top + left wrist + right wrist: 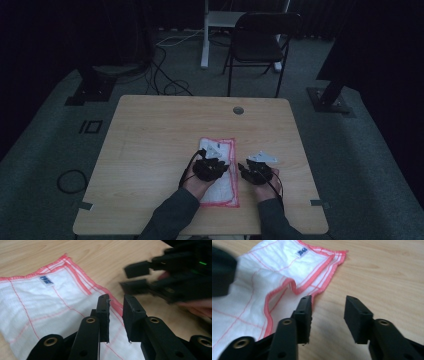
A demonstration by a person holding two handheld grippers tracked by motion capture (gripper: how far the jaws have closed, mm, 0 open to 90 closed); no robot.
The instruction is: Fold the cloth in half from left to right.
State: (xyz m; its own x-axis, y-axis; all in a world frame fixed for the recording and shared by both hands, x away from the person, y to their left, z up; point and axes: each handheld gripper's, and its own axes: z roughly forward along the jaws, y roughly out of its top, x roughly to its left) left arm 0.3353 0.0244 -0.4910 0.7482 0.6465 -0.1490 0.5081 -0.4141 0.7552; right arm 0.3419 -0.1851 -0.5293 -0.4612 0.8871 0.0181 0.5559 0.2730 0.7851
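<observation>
cloth [220, 172] flat on table [150, 150]; left gripper [116, 305] over it and right gripper [328, 306] beside it, jaws parted, empty.

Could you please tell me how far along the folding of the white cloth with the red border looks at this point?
Already done: the cloth lies folded in layers on the table, edges stacked near its label. In hand: nothing is gripped; the left hand-held gripper stands open over the red hem, and the right hand-held gripper open beside the cloth's edge. Left: probably another fold, if wanted.

Small blue tag [46, 280] on cloth [37, 307], print illegible.
</observation>
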